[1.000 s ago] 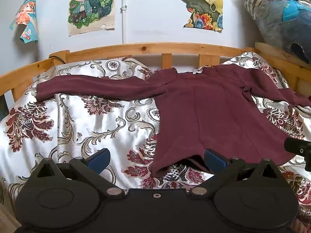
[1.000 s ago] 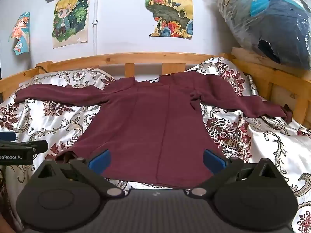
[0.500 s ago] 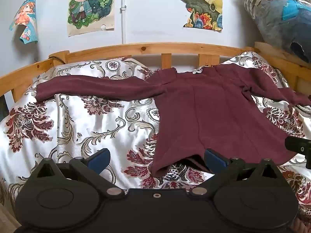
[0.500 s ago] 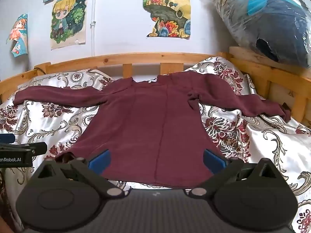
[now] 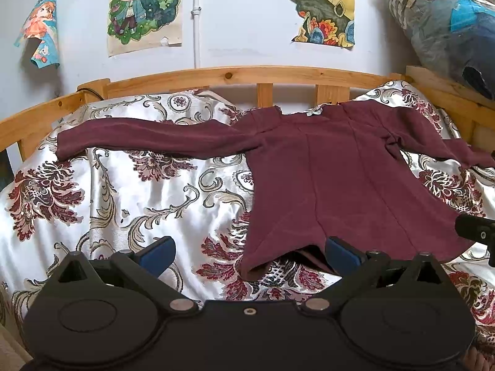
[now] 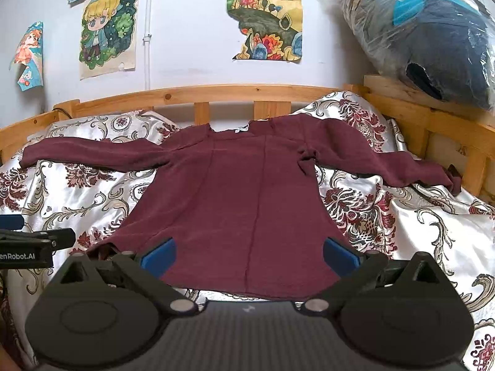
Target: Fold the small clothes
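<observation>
While both grippers hover over the near edge of the bed, a maroon long-sleeved top (image 6: 247, 191) lies spread flat, front down or up I cannot tell, on a satin bedspread (image 6: 417, 235) printed with dark red flowers and grey scrolls. Its neckline points to the far side, close to the wooden bed rail (image 6: 235, 92), and its hem runs along the near side. One sleeve (image 5: 148, 139) stretches straight out to the left across the bedspread; the other sleeve (image 6: 389, 167) runs right and ends in a crumpled cuff near the right-hand rail. The left gripper (image 5: 247, 252) has its blue-padded fingers (image 5: 156, 252) spread wide apart, holding nothing; the near left corner of the hem, slightly lifted and curled, sits between them, just beside the right pad. The right gripper (image 6: 249, 255) likewise has its fingers (image 6: 340, 256) wide apart and holds nothing, with the middle of the hem lying between the pads below. Each gripper shows at the side edge of the other's view. On the far wall hang cartoon posters (image 6: 106, 31) and a landscape picture (image 6: 267, 18), and a plastic-wrapped dark bundle (image 6: 433, 37) rests on the wooden ledge at the far right.
</observation>
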`<state>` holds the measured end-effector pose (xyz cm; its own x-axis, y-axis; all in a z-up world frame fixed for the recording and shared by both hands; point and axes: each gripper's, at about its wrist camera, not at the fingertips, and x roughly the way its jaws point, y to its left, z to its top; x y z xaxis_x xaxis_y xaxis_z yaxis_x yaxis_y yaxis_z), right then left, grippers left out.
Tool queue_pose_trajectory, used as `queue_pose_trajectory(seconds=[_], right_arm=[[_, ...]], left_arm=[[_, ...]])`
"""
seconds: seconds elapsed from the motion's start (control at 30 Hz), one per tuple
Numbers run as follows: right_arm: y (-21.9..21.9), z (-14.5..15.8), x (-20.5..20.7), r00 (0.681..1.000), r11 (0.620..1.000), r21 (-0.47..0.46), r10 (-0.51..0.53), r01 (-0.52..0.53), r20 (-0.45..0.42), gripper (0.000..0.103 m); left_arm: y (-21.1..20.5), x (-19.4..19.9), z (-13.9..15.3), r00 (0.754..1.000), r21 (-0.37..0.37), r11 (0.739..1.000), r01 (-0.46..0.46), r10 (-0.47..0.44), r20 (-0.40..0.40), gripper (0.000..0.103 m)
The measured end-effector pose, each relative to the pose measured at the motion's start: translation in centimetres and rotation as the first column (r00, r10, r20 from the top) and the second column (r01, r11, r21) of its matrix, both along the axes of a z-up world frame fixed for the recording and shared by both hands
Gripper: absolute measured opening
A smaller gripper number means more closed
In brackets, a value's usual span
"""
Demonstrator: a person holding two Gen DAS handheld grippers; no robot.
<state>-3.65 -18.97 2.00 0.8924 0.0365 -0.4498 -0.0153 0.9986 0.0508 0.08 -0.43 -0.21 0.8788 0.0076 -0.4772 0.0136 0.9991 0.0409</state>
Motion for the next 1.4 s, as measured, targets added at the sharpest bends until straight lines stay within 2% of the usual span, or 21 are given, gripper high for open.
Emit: queue_pose_trajectory(seconds=[1.4], right_arm=[[-0.38,0.07,-0.09,1.000,1.000,0.006,-0.008,0.008,0.001,0.103]], left_arm=[[0.41,0.06,-0.24,1.000,-0.005,1.000,0.000,0.000,0.001,0.102]])
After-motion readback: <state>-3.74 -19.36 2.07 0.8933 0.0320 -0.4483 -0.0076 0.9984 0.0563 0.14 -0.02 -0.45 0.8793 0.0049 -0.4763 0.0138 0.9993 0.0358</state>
